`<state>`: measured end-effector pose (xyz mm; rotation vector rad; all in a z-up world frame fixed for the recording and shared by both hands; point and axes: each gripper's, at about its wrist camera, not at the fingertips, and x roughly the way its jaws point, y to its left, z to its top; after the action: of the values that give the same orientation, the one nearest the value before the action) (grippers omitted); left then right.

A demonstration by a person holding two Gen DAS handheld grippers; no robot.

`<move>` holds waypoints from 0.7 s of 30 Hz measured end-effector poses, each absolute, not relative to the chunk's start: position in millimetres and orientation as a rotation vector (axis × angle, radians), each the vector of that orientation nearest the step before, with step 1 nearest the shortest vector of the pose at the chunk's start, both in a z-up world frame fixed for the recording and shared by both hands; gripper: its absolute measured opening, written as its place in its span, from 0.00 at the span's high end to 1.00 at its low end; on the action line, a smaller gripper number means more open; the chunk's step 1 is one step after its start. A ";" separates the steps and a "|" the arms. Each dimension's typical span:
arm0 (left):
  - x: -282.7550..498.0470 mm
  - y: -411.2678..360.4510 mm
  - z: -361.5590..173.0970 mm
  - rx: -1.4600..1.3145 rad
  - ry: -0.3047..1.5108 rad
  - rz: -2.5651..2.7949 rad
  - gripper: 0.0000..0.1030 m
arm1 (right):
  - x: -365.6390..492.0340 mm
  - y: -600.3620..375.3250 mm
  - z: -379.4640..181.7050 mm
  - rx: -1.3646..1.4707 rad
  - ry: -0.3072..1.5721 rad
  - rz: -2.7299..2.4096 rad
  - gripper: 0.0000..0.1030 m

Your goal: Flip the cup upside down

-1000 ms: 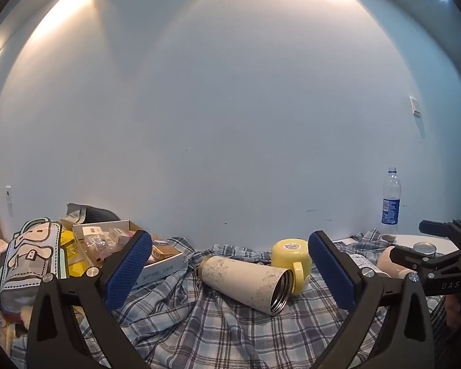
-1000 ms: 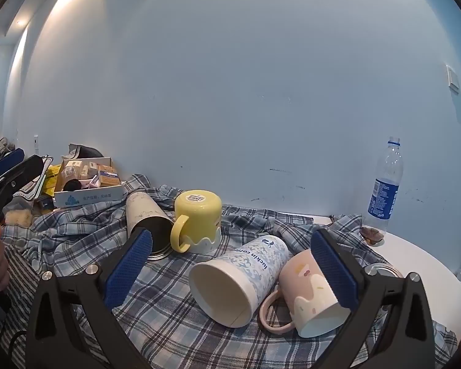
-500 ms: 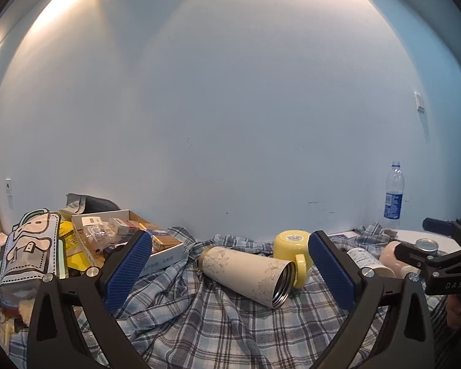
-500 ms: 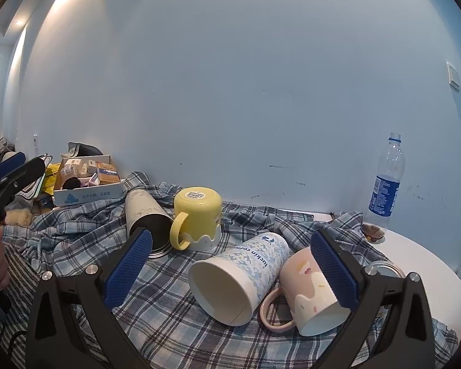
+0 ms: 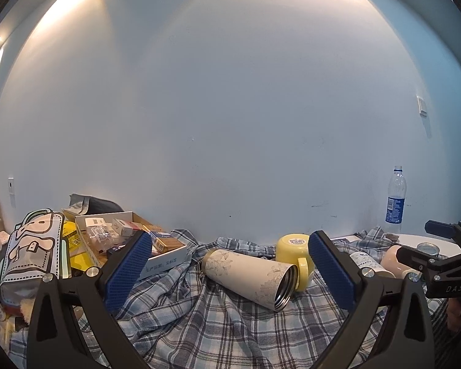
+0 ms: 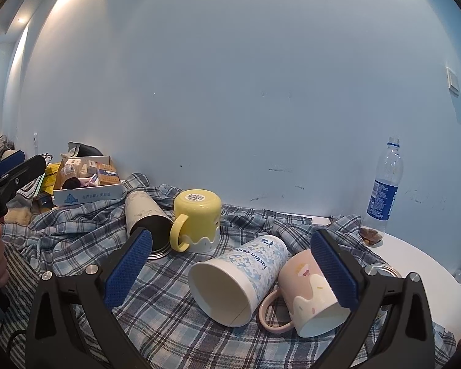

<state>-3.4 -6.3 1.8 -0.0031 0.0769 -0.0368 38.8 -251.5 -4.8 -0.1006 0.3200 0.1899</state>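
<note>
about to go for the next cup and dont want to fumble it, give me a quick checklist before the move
1. Right gripper open and empty: ok.
2. Left gripper open and empty: ok.
3. Cups left to flip: not ok. The luckin coffee cup, pink mug and steel tumbler all lie on their sides.
4. Yellow mug already upside down: ok, leave it.
5. Room around the luckin coffee cup: not ok, the pink mug lies right against it, apparently touching.
6. Flat landing spot: cannot tell, the plaid cloth is wrinkled.
</note>
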 end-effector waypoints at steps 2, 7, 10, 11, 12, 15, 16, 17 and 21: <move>-4.1 -5.9 1.5 -0.003 0.075 -0.036 0.00 | 38.7 -251.8 -4.9 -0.100 0.320 0.190 0.00; -5.8 -6.3 1.6 -0.001 0.066 -0.029 0.00 | 39.1 -252.4 -5.7 -0.093 0.329 0.191 0.00; -5.4 -7.3 1.1 0.006 0.067 -0.033 0.00 | 41.5 -254.2 -6.6 -0.083 0.345 0.193 0.00; -5.2 -7.2 1.0 0.006 0.068 -0.033 0.00 | 44.1 -254.8 -7.2 -0.080 0.351 0.193 0.00; -4.9 -7.1 1.0 0.004 0.070 -0.033 0.00 | 44.7 -255.2 -7.5 -0.077 0.356 0.193 0.00; -5.4 -6.2 1.1 0.000 0.067 -0.027 0.00 | 46.9 -256.0 -8.7 -0.072 0.366 0.190 0.00; -6.0 -6.3 1.1 0.001 0.066 -0.028 0.00 | 47.7 -255.8 -9.3 -0.073 0.370 0.185 0.00; -6.0 -6.5 1.0 0.002 0.065 -0.030 0.00 | 48.3 -255.5 -9.3 -0.074 0.373 0.183 0.00; -4.8 -5.6 0.6 -0.002 0.072 -0.031 0.00 | 51.6 -254.5 -11.1 -0.079 0.388 0.186 0.00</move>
<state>-4.8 -5.6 0.6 -0.0017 0.0724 -0.0307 51.6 -254.5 -11.1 -0.0789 0.3882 0.1856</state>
